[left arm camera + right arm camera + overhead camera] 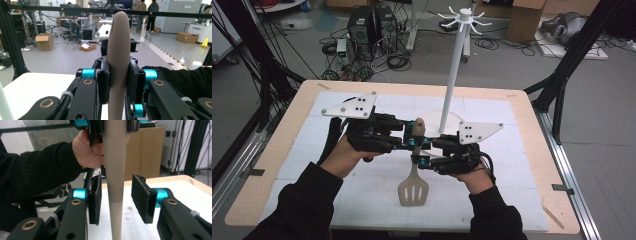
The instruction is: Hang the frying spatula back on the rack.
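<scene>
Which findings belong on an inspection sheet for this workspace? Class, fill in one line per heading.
Surface: white gridded mat on a wooden table.
Job's things: beige slotted spatula, handle up.
Clutter: white hook stand on the mat.
Grippers: left gripper shut on the spatula handle; right gripper open, pads apart from the handle between them.
Cables: cable tangle on the floor.
Surroundings: computer towers, cardboard boxes.

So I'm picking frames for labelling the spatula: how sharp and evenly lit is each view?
High view: soft and low in detail, even light, spatula readable, faint shadows. Left gripper view: the spatula handle sharp between the jaws, bright floor glare at right. Right gripper view: pads crisp and clear of the handle, the hand behind slightly soft.
</scene>
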`<state>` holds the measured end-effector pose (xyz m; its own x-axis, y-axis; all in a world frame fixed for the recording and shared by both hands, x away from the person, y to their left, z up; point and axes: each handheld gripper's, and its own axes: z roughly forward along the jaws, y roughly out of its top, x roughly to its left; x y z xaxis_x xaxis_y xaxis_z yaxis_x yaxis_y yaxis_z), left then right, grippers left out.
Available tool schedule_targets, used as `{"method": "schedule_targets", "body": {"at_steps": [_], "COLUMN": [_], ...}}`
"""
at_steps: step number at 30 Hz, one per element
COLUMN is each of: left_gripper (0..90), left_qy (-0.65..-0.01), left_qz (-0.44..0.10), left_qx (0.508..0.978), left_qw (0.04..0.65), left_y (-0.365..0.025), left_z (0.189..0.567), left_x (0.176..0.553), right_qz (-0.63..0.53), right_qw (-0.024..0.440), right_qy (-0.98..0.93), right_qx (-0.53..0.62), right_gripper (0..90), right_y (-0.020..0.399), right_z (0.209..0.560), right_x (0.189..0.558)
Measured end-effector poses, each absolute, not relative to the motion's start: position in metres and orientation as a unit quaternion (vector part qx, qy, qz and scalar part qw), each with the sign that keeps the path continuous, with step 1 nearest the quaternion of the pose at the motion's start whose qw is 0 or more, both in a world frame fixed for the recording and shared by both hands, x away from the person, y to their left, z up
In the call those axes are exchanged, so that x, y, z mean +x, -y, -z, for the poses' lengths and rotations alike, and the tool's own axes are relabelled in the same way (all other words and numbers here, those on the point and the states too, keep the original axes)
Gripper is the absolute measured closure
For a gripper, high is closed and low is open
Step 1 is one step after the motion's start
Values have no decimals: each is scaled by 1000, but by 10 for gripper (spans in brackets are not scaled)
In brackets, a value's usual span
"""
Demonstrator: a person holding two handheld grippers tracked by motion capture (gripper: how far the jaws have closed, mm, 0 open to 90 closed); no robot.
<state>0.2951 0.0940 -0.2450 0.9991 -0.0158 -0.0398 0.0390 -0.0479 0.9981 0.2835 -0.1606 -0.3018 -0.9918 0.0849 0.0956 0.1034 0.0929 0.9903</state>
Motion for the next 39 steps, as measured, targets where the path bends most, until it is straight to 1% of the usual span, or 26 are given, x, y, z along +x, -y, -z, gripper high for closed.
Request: {"method": "schedule_targets", "body": {"at_steps": [4,7,11,15,16,17,18,20,21,23,25,27,30,37,39], "left_gripper": [733,733,732,725,687,593,529,503,468,365,352,305,275,276,241], "left_qy": [-7,-6,-7,-27,-41,-56,-67,-80,-91,-112,-127,-149,-170,-206,-216], "left_qz": [21,19,17,8,2,0,-2,-13,-19,-29,-36,-44,-61,-102,-117], "left_qx": [723,722,721,716,714,714,712,705,702,693,688,687,689,685,688], "left_qw": [690,692,693,698,699,698,699,704,706,711,714,710,702,692,683], "left_y": [-94,-94,-95,-98,-100,-102,-105,-112,-116,-126,-138,-150,-168,-201,-207], "left_z": [245,246,248,250,251,251,251,253,254,258,266,275,290,322,328], "left_x": [295,295,295,296,296,297,298,298,297,296,293,288,281,263,261], "right_qz": [676,675,671,667,664,661,656,648,645,645,647,651,652,647,645], "right_qw": [9,11,5,-9,-10,-14,-13,-17,-21,-26,-34,-35,-41,-64,-72], "right_qy": [734,736,740,742,745,747,751,757,759,758,755,750,745,742,740], "right_qx": [-62,-57,-55,-64,-68,-67,-70,-80,-86,-94,-104,-116,-133,-165,-175], "right_gripper": [673,743,755,761,762,762,763,763,763,763,764,764,764,764,764], "right_y": [162,163,162,162,162,162,162,161,162,163,166,170,176,186,191], "right_z": [301,301,300,300,300,300,301,302,302,302,302,300,295,274,267], "right_x": [284,284,282,282,282,282,282,282,282,283,285,287,293,313,320]}}
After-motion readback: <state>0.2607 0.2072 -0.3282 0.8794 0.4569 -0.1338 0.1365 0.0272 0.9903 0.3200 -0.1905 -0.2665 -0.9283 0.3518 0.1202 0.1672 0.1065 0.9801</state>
